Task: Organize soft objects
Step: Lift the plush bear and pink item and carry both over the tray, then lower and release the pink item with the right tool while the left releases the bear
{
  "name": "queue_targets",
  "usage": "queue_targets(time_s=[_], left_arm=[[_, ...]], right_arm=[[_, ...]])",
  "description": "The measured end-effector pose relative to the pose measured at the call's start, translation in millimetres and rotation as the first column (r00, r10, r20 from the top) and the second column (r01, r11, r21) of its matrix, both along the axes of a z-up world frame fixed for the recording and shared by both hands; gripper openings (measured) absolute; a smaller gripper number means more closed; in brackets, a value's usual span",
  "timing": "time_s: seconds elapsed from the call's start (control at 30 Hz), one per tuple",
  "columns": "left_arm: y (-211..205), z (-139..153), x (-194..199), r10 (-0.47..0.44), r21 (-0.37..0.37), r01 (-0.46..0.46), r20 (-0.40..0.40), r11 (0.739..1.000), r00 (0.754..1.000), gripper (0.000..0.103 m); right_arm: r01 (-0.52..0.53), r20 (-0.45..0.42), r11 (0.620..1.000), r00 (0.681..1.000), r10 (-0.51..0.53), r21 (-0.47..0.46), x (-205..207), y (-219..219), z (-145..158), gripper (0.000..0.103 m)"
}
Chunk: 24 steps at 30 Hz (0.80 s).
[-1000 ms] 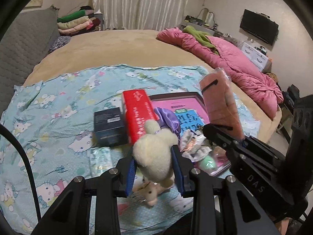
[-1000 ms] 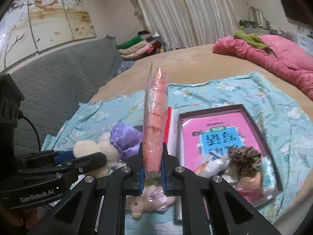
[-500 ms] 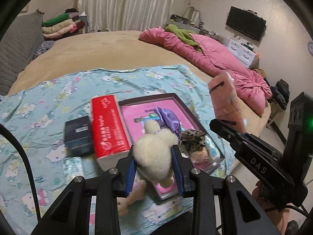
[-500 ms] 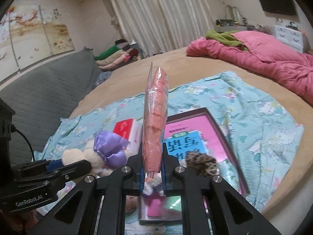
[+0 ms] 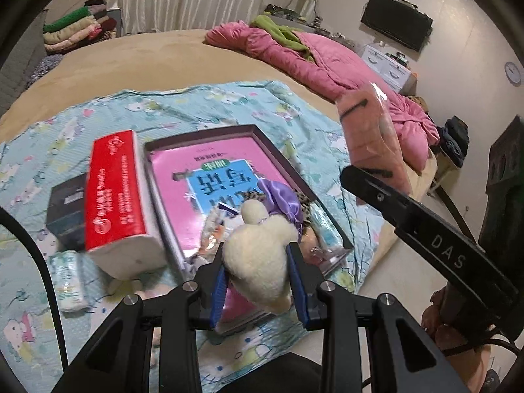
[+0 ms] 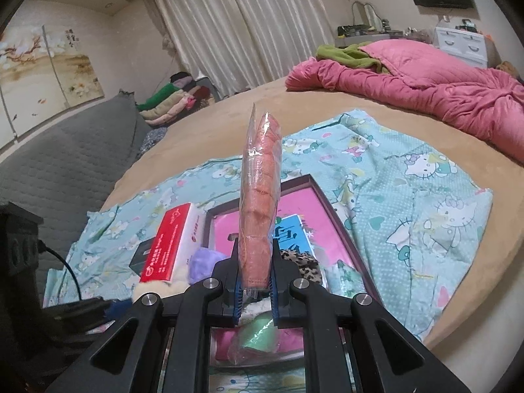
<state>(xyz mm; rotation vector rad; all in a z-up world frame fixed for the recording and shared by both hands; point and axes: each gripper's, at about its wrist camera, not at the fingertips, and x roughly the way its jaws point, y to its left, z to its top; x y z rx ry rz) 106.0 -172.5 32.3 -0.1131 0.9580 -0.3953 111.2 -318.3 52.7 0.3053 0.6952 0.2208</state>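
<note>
Left wrist view: left gripper [image 5: 258, 281] clamps cream plush [image 5: 258, 262] above near end of tray [image 5: 330, 222] on cartoon sheet [image 5: 98, 111]. Red tissue pack [image 5: 114, 193] just left of tray. Right gripper [image 6: 256, 281] pinches orange packet [image 6: 260, 203] upright over tray.

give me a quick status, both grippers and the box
Left gripper shut on cream plush toy. Right gripper shut on orange wrapped pack. Both over the pink-lined box; small items already crowd its near end.
</note>
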Motion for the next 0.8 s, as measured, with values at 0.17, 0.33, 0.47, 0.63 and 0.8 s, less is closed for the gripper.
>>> queue_targets(time_s=[0.17,0.33,0.47,0.63,0.8], left_arm=[[-8,-16,8,-0.015,-0.004,0.015,-0.033,1.000,0.999,0.034],[-8,-38,18,-0.006,0.008,0.006,-0.084,1.000,0.996,0.034],[-7,-46,20,0.000,0.021,0.002,-0.095,1.000,0.995,0.034],[-4,-50,21,0.008,0.047,-0.004,-0.080,0.999,0.997,0.034],[3,-54,24,0.026,0.058,-0.021,-0.078,0.998,0.997,0.034]], right_arm=[[-0.007,-0.005,1.000,1.000,0.007,0.004,1,1,-3,0.013],[-0.019,-0.017,1.000,1.000,0.019,0.002,4,2,-9,0.013],[-0.025,-0.034,1.000,0.999,0.025,0.003,7,2,-14,0.013],[-0.040,-0.065,0.999,0.997,0.040,0.002,11,4,-25,0.013],[-0.067,-0.100,0.998,0.993,0.069,0.019,16,7,-36,0.013]])
